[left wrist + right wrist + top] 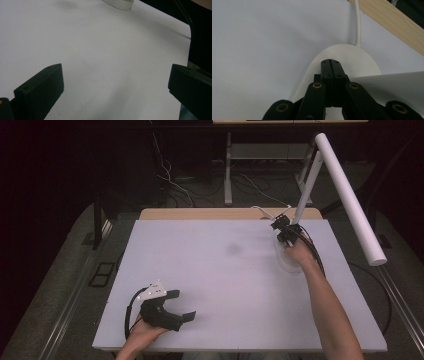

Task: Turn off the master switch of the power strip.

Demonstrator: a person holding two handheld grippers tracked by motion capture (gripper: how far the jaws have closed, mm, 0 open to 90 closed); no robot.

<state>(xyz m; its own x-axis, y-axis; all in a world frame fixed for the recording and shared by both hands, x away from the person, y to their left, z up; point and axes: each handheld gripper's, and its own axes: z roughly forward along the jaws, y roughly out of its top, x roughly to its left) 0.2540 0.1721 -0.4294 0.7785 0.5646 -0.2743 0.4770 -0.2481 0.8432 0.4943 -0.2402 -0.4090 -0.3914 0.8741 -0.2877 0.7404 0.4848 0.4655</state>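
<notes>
Centrally, a white desk lamp (345, 195) stands at the far right of the table (225, 270) — a flat oval base (347, 57), a slim upright stem and a long tubular head angled out over the table's right edge. A white cord (358, 22) leaves the base toward the wooden strip (392, 22) along the far edge. The right gripper (331, 65) sits over the base, its jaws pressed together with nothing between them. The left gripper (180, 305) rests at the near left, well apart from the lamp — its jaws spread wide over the bare white surface. No containers are present.
</notes>
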